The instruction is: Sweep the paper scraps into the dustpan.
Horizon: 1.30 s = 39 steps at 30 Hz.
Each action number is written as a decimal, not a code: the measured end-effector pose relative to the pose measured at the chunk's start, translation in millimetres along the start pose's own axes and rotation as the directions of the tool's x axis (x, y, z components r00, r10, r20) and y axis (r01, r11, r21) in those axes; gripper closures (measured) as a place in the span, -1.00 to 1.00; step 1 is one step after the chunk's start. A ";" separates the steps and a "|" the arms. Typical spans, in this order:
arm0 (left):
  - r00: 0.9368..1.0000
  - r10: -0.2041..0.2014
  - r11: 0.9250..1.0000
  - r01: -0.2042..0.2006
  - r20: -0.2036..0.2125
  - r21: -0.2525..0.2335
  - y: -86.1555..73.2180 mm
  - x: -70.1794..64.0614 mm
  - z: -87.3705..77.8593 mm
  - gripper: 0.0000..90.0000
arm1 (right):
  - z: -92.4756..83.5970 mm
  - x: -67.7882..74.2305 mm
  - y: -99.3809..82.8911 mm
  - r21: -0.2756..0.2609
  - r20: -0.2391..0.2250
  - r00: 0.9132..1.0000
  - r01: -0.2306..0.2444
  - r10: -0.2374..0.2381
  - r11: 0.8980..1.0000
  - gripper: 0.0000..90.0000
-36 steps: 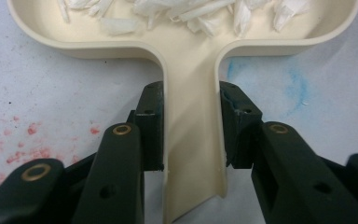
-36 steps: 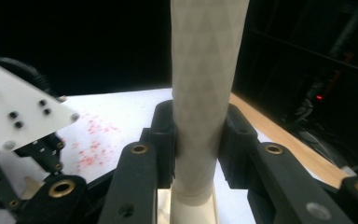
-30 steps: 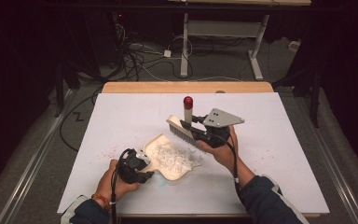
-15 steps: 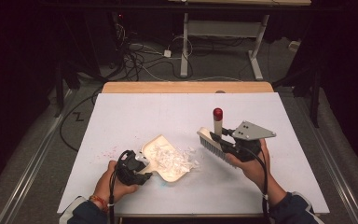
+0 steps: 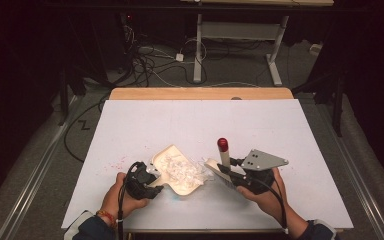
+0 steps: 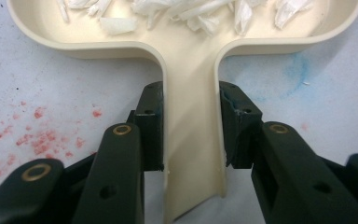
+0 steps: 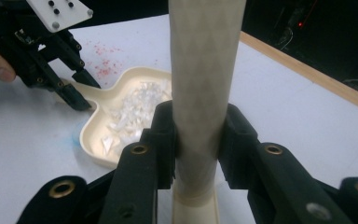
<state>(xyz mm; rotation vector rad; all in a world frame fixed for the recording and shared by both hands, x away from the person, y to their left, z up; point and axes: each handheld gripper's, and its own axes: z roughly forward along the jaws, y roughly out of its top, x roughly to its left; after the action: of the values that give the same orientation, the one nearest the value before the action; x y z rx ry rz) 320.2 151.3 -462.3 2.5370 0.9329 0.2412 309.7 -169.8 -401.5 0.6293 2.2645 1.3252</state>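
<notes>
Mostly done, I'd judge — white scraps (image 5: 180, 169) already lie heaped in the dustpan (image 5: 177, 172), which sits flat on the table (image 5: 190, 120) near my edge. My left gripper (image 6: 191, 123) is clamped on the pan's handle, one jaw on each side. My right gripper (image 7: 198, 140) is clenched around the brush (image 5: 223, 160) handle, just beside the pan's open side. Red specks (image 5: 111, 164) to the pan's left look unswept — perhaps stains. The bristles are hard to make out behind my right hand, and the pan's mouth is cut off in the left gripper view.
</notes>
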 end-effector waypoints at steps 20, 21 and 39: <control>1.000 0.011 1.000 -0.011 0.017 0.009 1.4 -5.1 -0.6 0.41 | 33.9 7.2 38.9 -0.137 -0.005 1.000 -0.019 0.018 0.990 0.58; 1.000 0.010 1.000 -0.010 0.018 0.009 1.3 -5.3 -0.6 0.41 | 33.9 5.4 40.5 -0.141 0.000 1.000 -0.010 0.010 0.990 0.58; 1.000 0.005 1.000 -0.005 0.023 0.014 1.4 -4.7 -0.7 0.41 | 30.0 -42.6 11.5 -0.121 0.158 0.987 -0.003 0.022 0.993 0.58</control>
<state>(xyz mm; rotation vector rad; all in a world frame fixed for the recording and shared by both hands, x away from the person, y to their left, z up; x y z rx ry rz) 317.3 147.5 -461.1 2.5496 0.9229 0.2065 363.0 -169.1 -398.6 0.6826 2.0402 1.3559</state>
